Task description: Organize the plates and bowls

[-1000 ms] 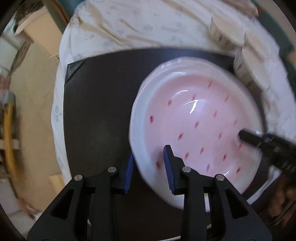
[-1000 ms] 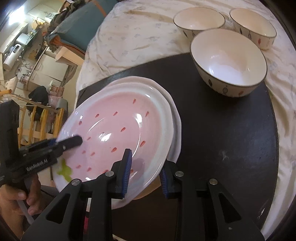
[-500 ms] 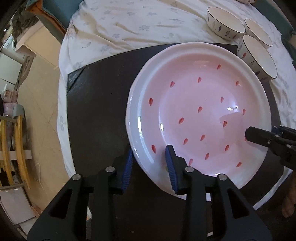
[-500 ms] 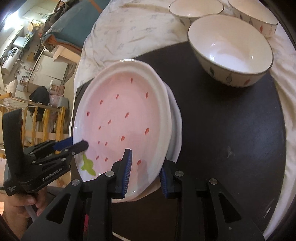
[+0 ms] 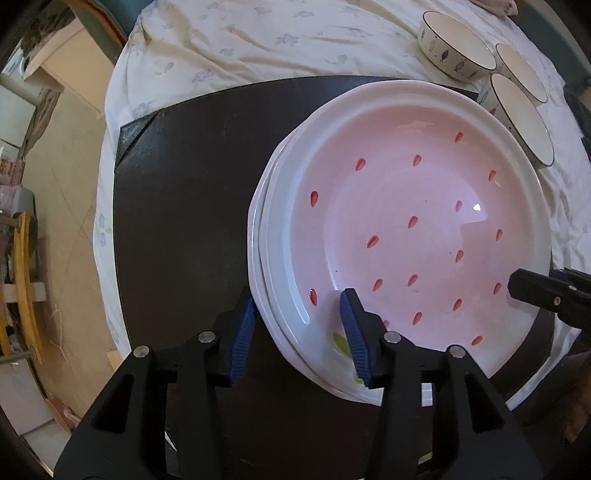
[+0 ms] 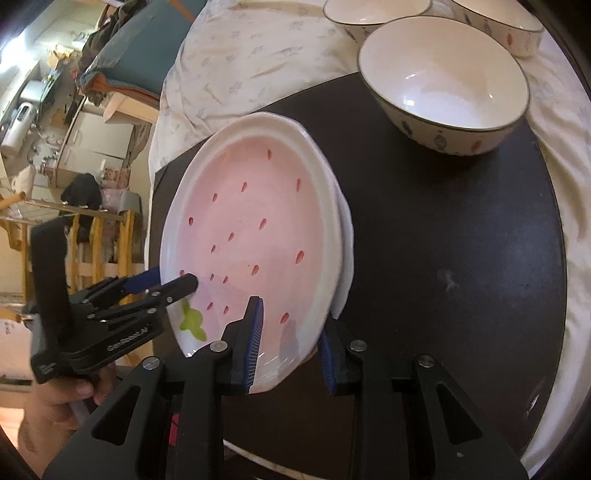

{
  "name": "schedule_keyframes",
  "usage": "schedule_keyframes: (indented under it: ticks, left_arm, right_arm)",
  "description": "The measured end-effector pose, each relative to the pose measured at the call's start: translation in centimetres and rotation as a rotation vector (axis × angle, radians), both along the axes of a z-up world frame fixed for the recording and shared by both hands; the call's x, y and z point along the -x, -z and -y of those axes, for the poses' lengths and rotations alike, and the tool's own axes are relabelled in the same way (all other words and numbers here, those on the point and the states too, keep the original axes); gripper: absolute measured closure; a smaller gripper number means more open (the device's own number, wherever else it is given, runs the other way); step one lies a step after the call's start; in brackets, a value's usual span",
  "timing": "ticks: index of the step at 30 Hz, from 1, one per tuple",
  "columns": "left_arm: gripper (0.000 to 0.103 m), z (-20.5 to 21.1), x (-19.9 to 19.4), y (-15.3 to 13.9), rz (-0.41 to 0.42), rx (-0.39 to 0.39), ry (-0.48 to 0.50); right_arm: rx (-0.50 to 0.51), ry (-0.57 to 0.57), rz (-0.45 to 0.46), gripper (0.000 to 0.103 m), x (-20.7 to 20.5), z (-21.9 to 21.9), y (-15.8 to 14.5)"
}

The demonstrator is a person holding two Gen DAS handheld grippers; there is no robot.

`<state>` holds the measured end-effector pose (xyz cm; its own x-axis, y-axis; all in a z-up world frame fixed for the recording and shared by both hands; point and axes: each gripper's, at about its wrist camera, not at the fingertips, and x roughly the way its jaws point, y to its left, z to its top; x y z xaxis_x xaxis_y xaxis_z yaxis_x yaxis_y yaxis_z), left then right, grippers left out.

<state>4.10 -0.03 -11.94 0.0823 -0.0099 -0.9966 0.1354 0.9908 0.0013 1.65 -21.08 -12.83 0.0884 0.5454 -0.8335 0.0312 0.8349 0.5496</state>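
Observation:
A pink plate [image 5: 413, 236] with red seed marks and a white rim lies over a white plate [image 5: 257, 258] on a dark mat [image 5: 177, 203]. My left gripper [image 5: 297, 332] points straight down and straddles the near rim of both plates. Its jaws are opening, and the pads stand off the rim. In the right wrist view my right gripper [image 6: 291, 347] is shut on the pink plate [image 6: 251, 236] at its near rim, with the white plate [image 6: 346, 258] showing behind. The left gripper [image 6: 173, 282] sits at the plate's left edge there.
Three cream bowls with small fish marks stand at the back right: a large one [image 6: 443, 85] on the mat's corner and two [image 6: 373, 11] [image 6: 517, 26] on the white floral tablecloth [image 5: 258, 44]. The table edge and floor lie to the left.
The pink plate has come down from a tilt and now lies over the white plate. My left jaws have widened around the rim. The right gripper keeps its grip.

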Motion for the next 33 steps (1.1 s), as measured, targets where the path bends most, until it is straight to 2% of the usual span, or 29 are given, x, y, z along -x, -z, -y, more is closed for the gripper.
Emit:
schedule_keyframes:
  ticks: [5, 8, 10, 15, 17, 21, 23, 25, 33]
  left_arm:
    - [0.059, -0.2, -0.1, -0.1, 0.008, -0.003, 0.001]
    - [0.059, 0.1, 0.2, 0.1, 0.014, -0.021, 0.015]
    - [0.059, 0.1, 0.2, 0.1, 0.016, -0.025, 0.01]
    - [0.059, 0.5, 0.3, 0.0, 0.032, -0.034, 0.014]
    - [0.059, 0.4, 0.6, -0.4, 0.051, -0.053, 0.006]
    - [0.058, 0.0, 0.9, -0.6, 0.055, -0.035, -0.032]
    - [0.053, 0.4, 1.2, -0.8, 0.075, -0.05, -0.011]
    - [0.044, 0.7, 1.3, -1.1, 0.095, -0.061, 0.008]
    - [0.042, 0.6, 1.0, -2.7, 0.143, -0.038, -0.035]
  right_arm:
    - [0.007, -0.003, 0.006, 0.072, 0.1, 0.7, -0.5]
    - [0.089, 0.018, 0.013, 0.072, 0.1, 1.3, -0.8]
    - [0.152, 0.03, 0.05, 0.072, 0.1, 1.8, -1.3]
    - [0.097, 0.087, 0.086, 0.072, -0.8, 2.5, -1.0]
    - [0.096, 0.079, 0.092, 0.072, -1.0, 2.3, -0.6]
    - [0.107, 0.043, 0.109, 0.072, -1.6, 1.4, -0.4]
    - [0.105, 0.021, 0.116, 0.071, -1.5, 0.8, -0.5]
    - [0.133, 0.004, 0.131, 0.071, -1.5, 0.3, -0.6]
    - [0.12, 0.052, 0.139, 0.072, -1.3, 1.5, -1.1]
